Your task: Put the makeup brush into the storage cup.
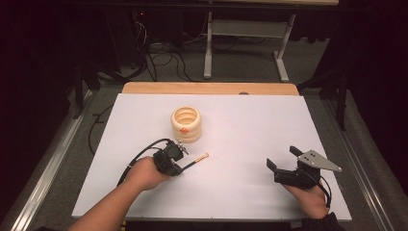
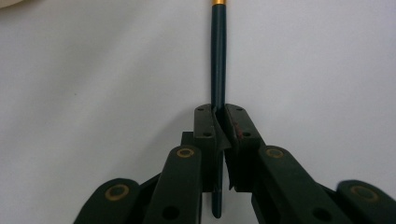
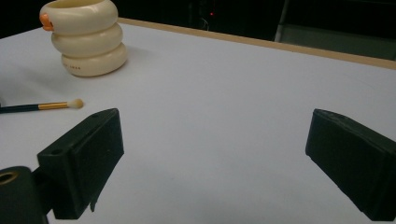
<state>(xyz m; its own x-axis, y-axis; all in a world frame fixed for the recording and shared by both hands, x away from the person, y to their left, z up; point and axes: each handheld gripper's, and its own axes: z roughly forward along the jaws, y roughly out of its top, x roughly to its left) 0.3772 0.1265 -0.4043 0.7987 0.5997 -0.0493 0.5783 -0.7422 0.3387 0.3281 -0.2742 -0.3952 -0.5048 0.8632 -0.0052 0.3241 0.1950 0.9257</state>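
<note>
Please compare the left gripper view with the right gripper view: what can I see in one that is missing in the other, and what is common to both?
In the left gripper view: the left gripper with its jaws closed on the brush, clamped around the dark handle.

In the right gripper view: the right gripper with its jaws wide apart and nothing between them, the brush's pale bristle tip, and the whole cream ringed holder.

Shared: the white table surface, the brush's dark handle and its gold band.

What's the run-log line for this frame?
left gripper: shut on brush | right gripper: open, holds nothing | holder: upright, apart from brush | brush tip: pointing right
</note>
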